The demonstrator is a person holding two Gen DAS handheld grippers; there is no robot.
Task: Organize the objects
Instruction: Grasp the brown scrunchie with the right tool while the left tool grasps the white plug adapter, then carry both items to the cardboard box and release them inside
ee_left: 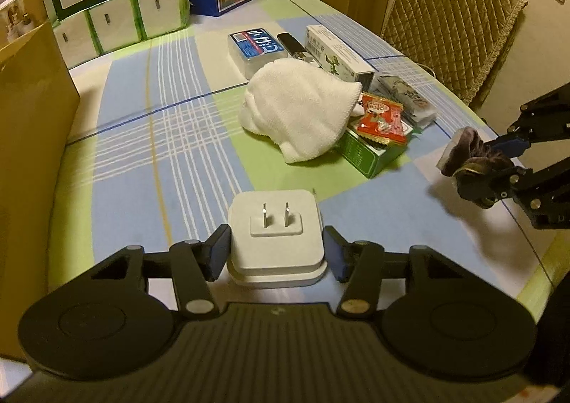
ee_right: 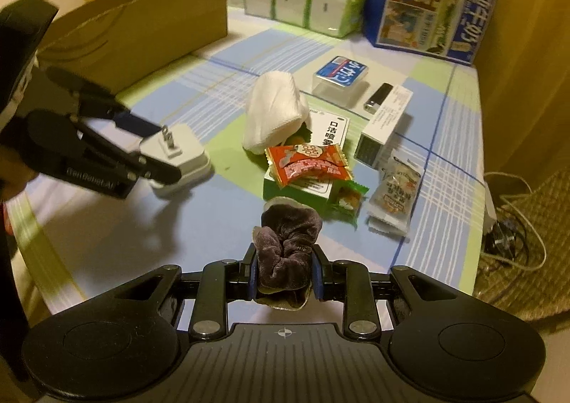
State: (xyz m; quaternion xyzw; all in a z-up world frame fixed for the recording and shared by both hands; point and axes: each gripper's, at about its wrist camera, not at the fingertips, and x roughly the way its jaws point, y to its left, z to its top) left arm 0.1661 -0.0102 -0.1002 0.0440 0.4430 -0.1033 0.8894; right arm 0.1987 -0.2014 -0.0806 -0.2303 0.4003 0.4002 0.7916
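Cardboard box (ee_right: 142, 29): it stood along the left edge of the surface (ee_left: 149, 139), its top open as far as I could judge, and I took it for the likely drop-off.

Left tool (ee_left: 276, 251): I had its fingers set on either side of the white charger (ee_left: 276, 228). The left pad touched the charger's side; the right one looked just beside it, so I could not tell whether the grip was firm. From the right wrist camera the charger looked tilted, prongs up, low over the near left part of the surface.

Middle pile: a white towel (ee_left: 302, 107) lay draped over a green box (ee_left: 367, 153), with a red snack packet (ee_left: 383, 121) on top of that box. Beyond them, toward the far edge, sat a blue-labelled clear case (ee_left: 254, 48), a black lighter (ee_left: 292, 45) and a long white carton (ee_left: 338, 54).

Right tool (ee_right: 284, 275): I had it clamped on a dark velvet scrunchie (ee_right: 286, 242), held clear of the surface near its near right edge.

Step in hand: I judged both items to be mid-transfer, picked up but not yet stowed.

Next move: carrying the charger leftward over the box wall called for a secure squeeze first, since its smooth sides could slip. The scrunchie was soft and should ride safely.
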